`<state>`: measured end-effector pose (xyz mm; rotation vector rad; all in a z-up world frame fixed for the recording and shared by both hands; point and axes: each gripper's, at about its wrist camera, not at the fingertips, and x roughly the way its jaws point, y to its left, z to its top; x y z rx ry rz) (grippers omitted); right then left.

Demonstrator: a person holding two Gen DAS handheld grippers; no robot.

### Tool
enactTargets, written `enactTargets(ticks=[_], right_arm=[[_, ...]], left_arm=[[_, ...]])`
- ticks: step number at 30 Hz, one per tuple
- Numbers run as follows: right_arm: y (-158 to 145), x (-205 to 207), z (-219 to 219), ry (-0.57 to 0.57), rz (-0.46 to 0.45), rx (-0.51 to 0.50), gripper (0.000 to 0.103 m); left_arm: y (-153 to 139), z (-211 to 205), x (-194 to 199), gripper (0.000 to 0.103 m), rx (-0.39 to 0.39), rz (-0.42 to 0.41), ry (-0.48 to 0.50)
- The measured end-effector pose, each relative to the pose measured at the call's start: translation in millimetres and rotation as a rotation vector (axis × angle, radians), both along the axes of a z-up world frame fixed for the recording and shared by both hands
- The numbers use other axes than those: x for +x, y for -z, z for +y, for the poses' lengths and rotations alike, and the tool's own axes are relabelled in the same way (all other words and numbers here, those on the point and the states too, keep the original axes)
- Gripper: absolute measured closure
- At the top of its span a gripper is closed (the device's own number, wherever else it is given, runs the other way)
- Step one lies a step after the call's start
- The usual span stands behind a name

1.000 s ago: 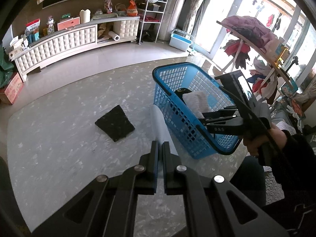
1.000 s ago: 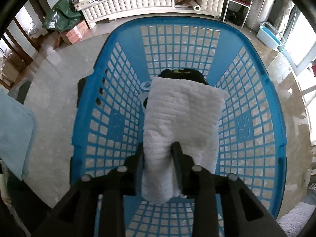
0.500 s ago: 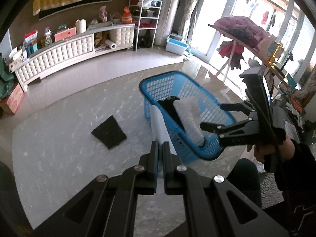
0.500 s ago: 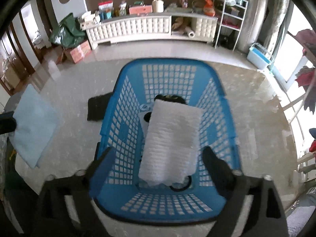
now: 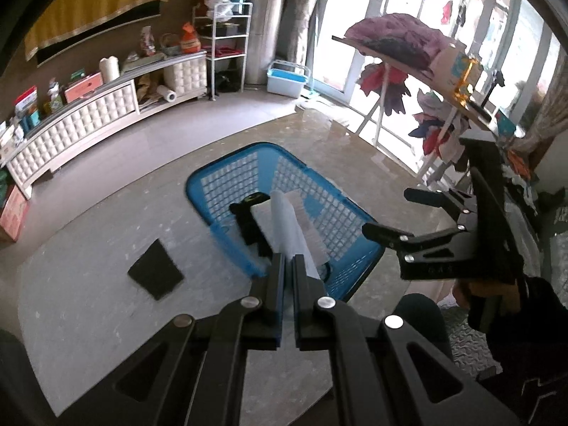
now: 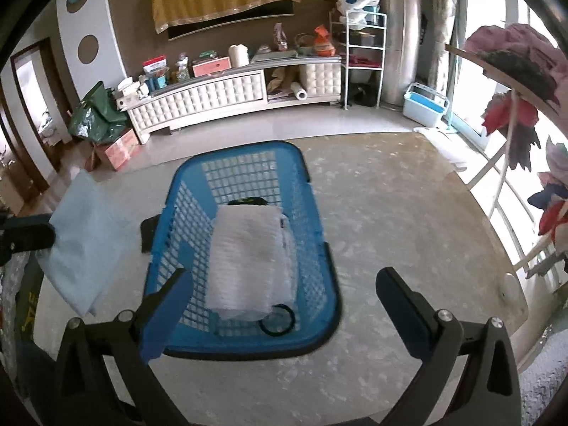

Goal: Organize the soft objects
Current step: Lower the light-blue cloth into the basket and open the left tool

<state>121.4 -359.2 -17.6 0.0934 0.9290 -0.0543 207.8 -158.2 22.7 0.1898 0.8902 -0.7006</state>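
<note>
A blue plastic basket (image 6: 241, 147) stands on the marbled table. In it lies a folded white towel (image 6: 248, 259), on top of a black item (image 6: 246, 201) and a black ring (image 6: 277, 323). My right gripper (image 6: 285, 278) hangs open above the basket's near end with nothing between its fingers; in the left wrist view the right gripper (image 5: 387, 211) is to the right of the basket (image 5: 227, 167). My left gripper (image 5: 289, 259) is shut on a light blue cloth (image 5: 284, 220), which sticks out edge-on over the basket. From the right wrist that cloth (image 6: 81, 241) hangs left of the basket.
A black square cloth (image 5: 156, 271) lies flat on the table left of the basket. A person's hand (image 5: 490, 291) holds the right gripper. A rack of clothes (image 5: 397, 42) stands at the right, a long white cabinet (image 6: 213, 96) along the far wall.
The right gripper has opened, let the white towel drop into the basket, and drawn back and up. The left gripper has carried the blue cloth closer over the basket.
</note>
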Motion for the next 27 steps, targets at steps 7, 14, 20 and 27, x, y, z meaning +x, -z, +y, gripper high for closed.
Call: enactTargets(ticks=[7, 14, 20, 27], right_arm=[[13, 2, -3, 0.011, 0.021, -0.027, 0.000], [23, 4, -18, 0.034, 0.051, -0.010, 0.000], [28, 10, -20, 0.048, 0.068, -0.007, 0.000], [34, 17, -13, 0.042, 0.089, 0.000, 0.000]], left_arm=[[10, -34, 25, 0.100, 0.005, 0.023, 0.047], [30, -71, 53, 0.100, 0.050, 0.046, 0.093], [52, -91, 80, 0.100, 0.067, 0.059, 0.109], [98, -93, 113, 0.100, 0.176, 0.085, 0.059]])
